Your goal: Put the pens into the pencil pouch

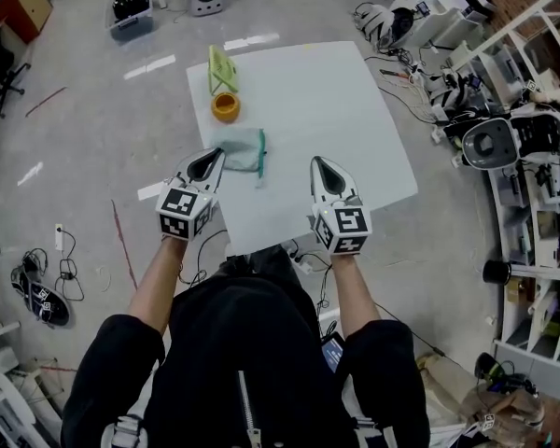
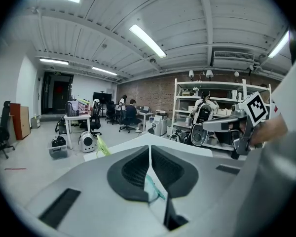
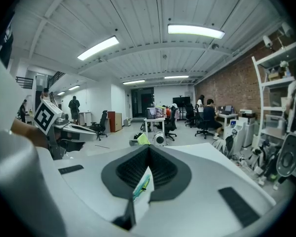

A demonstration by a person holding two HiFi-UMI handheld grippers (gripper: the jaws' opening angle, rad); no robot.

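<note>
Currently the left gripper (image 1: pixel 215 157) and right gripper (image 1: pixel 318 164) are both closed and empty. Pencil pouch (image 1: pixel 245 147) lies just beside the left; no pens visible. Risk: left jaw tips snag it, dragging it along the table (image 1: pixel 336 110).

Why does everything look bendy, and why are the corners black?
Left gripper view: the wide lens bows the ceiling light and shelf rack, leaving black corners. Right gripper view: the same bowing on the light panel. Head view: glare streaks on the shiny floor beside the table.
</note>
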